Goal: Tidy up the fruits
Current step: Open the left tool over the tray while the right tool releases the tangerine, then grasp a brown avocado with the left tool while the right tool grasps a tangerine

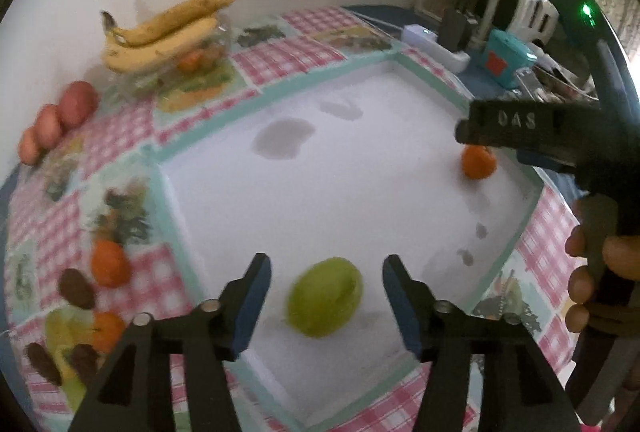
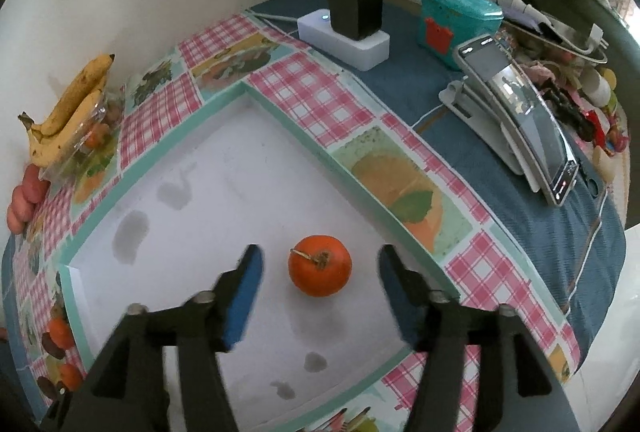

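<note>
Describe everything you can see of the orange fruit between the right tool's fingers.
The orange fruit is round, smooth and glossy, with a brown dried calyx and short stem on top pointing left. It rests on the mat's white centre panel, near its teal border. The right tool straddles it, open; neither blue pad touches it.

**Colours and patterns on the table**

Tablecloth (image 2: 320,100): pink-and-white check, fruit-print squares, mint border, white centre. Green fruit (image 1: 325,297) and orange fruit (image 2: 320,265) lay on the white. Bananas (image 1: 160,32) were yellow, brown-speckled. Grippers were black with blue pads (image 2: 240,306).
</note>
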The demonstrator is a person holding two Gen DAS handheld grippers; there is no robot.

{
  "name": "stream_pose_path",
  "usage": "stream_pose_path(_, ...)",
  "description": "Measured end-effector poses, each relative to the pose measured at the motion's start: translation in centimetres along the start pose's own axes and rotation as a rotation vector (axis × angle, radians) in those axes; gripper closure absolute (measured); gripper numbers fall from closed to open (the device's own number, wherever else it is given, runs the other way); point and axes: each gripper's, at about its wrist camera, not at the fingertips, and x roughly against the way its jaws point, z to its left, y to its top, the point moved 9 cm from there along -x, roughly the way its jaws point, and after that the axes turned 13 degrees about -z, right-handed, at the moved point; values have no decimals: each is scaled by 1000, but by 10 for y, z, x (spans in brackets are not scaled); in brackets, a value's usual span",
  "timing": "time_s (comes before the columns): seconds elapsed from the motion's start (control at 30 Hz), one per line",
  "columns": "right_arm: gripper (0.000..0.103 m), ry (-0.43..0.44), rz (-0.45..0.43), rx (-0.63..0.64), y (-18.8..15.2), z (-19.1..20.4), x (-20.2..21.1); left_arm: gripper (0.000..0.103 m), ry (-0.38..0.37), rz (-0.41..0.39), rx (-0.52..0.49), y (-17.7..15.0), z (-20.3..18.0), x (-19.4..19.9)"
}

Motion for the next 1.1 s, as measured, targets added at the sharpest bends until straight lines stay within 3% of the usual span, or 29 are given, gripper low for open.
stream_pose_path(0.13, 26, 10, -26, 13, 4, 7, 7, 28, 96, 6, 69, 3, 37, 13)
stream_pose_path(0.17, 18, 9, -38, 20, 5, 9, 10, 27, 115, 4, 103, 3, 50, 16)
stream_pose_path(0.23, 14, 10, -55, 25, 7, 13, 14, 23, 172, 9, 180, 1, 79, 21)
stream_pose_path(0.3, 14, 19, -70, 35, 8, 19, 19, 18, 278, 15, 254, -4, 117, 28)
stream_pose_path(0.4, 14, 33, -88, 61, 7, 31, 26, 1, 405, -9, 340, -10, 174, 45)
stream_pose_path(0.53, 14, 84, -115, 115, 5, 58, 38, 0, 580, -29, 452, -30, 252, 80)
stream_pose_path(0.67, 13, 158, -137, 191, -5, 96, 53, 0, 693, -35, 567, -60, 304, 114)
stream_pose_path(0.83, 13, 245, -138, 269, -24, 142, 67, 0, 736, -71, 716, -89, 337, 145)
stream_pose_path(0.97, 13, 315, -116, 322, -45, 177, 77, 0, 789, -69, 728, -106, 351, 162)
stream_pose_path(1.1, 13, 386, -95, 403, -69, 213, 87, 0, 785, -60, 733, -119, 357, 166)
